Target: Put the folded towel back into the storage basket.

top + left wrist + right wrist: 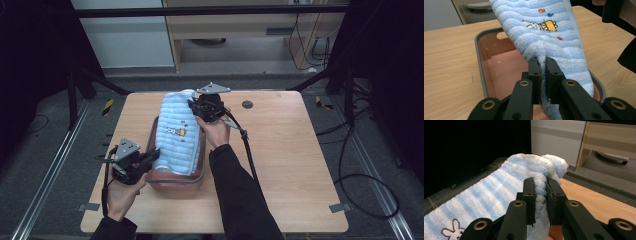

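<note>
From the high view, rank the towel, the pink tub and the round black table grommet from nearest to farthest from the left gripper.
1. Towel: clamped in the left gripper at its near end.
2. Pink tub: just beside it, under the towel.
3. Round black grommet: far right part of the table.

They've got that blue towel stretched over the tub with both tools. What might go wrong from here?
1. The left gripper pinches only a small bunch of the towel at its edge, so that end may slip free if pulled.
2. The towel hangs partly beyond the tub rim, so when lowered, part may land on the table.
3. The right gripper holds a thick fold, which might loosen.
</note>
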Motion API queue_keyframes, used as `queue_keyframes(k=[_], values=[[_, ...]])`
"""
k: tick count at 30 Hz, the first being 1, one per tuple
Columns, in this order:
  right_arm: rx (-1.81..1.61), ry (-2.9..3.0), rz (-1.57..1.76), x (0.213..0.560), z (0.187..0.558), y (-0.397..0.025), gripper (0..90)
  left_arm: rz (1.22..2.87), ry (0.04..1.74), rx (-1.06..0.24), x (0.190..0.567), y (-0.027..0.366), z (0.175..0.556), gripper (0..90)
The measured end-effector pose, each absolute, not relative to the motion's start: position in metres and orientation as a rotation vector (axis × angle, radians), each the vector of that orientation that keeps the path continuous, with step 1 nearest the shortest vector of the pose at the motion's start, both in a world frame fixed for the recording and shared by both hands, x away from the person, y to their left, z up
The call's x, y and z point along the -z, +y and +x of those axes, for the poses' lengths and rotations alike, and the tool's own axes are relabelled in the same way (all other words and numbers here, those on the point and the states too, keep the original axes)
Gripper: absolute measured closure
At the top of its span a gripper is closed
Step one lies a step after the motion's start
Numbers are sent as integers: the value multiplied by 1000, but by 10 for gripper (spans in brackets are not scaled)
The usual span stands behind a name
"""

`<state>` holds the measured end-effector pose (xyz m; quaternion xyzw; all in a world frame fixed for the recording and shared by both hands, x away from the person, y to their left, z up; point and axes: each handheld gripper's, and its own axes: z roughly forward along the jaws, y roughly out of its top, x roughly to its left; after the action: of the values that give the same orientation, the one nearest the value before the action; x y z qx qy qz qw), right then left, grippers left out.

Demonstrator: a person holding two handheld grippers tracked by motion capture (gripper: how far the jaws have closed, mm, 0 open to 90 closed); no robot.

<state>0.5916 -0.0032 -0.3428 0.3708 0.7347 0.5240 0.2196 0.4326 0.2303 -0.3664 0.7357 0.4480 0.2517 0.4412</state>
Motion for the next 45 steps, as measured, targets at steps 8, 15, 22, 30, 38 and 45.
queue_keyframes(k=[8, 15, 22, 30, 38, 45], values=[[-1413, 2060, 1021, 354, 596, 4, 790, 1862, 1142, -600, 376, 227, 437, 842], [-1396, 2077, 1047, 367, 599, 4, 789, 1887, 1157, -593, 385, 226, 439, 842], [-1393, 2090, 1061, 379, 603, 5, 789, 1908, 1170, -591, 392, 225, 441, 842], [-1372, 2111, 1080, 392, 607, 9, 789, 1941, 1188, -580, 403, 224, 445, 842], [-1357, 2128, 1097, 404, 608, 9, 789, 1953, 1202, -577, 410, 225, 447, 842], [-1359, 2132, 1111, 410, 608, 9, 788, 1967, 1215, -575, 415, 225, 448, 842]])
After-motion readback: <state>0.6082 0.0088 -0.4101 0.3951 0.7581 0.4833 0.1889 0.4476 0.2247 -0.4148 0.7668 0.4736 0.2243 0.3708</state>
